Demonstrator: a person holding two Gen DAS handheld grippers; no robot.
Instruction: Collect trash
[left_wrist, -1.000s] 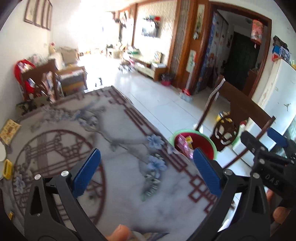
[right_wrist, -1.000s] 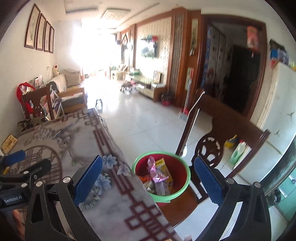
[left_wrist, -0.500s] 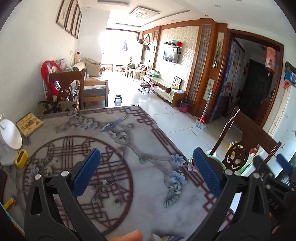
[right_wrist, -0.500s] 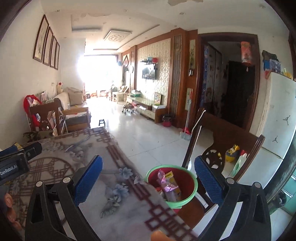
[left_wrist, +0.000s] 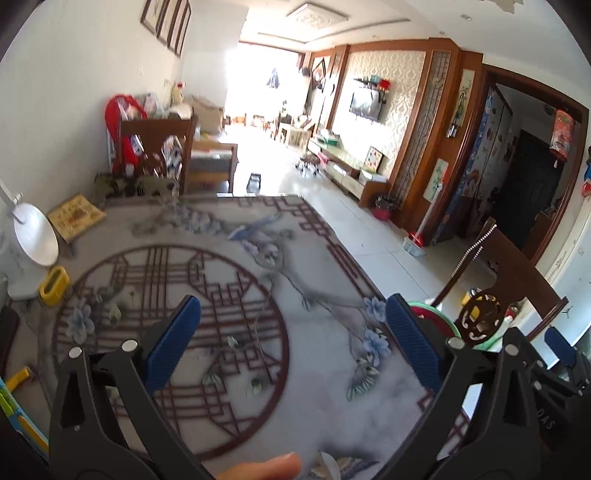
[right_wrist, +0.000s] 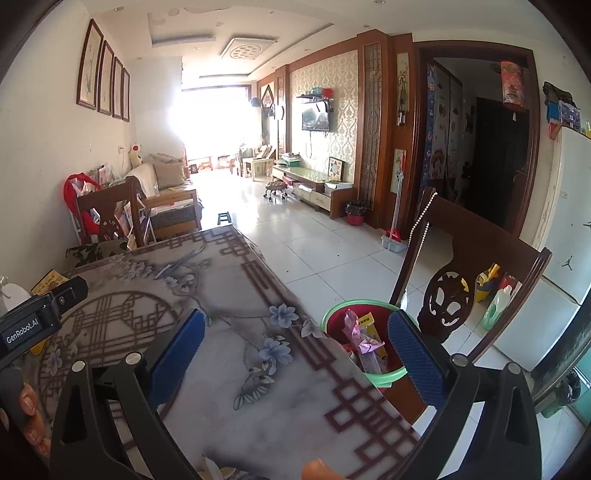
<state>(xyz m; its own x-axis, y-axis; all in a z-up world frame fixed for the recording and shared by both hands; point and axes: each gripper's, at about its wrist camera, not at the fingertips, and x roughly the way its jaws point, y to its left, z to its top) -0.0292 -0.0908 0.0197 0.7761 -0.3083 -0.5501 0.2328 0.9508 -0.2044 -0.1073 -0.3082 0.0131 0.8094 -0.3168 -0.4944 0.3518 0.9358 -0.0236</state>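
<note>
Left gripper (left_wrist: 291, 343): blue-padded jaws spread wide, nothing held, above the grey floral-patterned tablecloth (left_wrist: 221, 295). Small yellow plastic box (left_wrist: 54, 286) at the cloth's left edge, contents not visible. Right gripper (right_wrist: 295, 354): likewise wide open and empty. Beside the table's right edge, on a dark wooden chair (right_wrist: 461, 295), a green-rimmed red plastic basin (right_wrist: 354, 332) holding the trash: pink and yellow wrappers (right_wrist: 364, 332). Likely risk: basin knocked off by a careless reach.

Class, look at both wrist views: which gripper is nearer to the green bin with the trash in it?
Right. The right gripper hangs over the table edge with the green bin just beside its right finger; the left gripper sits farther in over the table.
</note>
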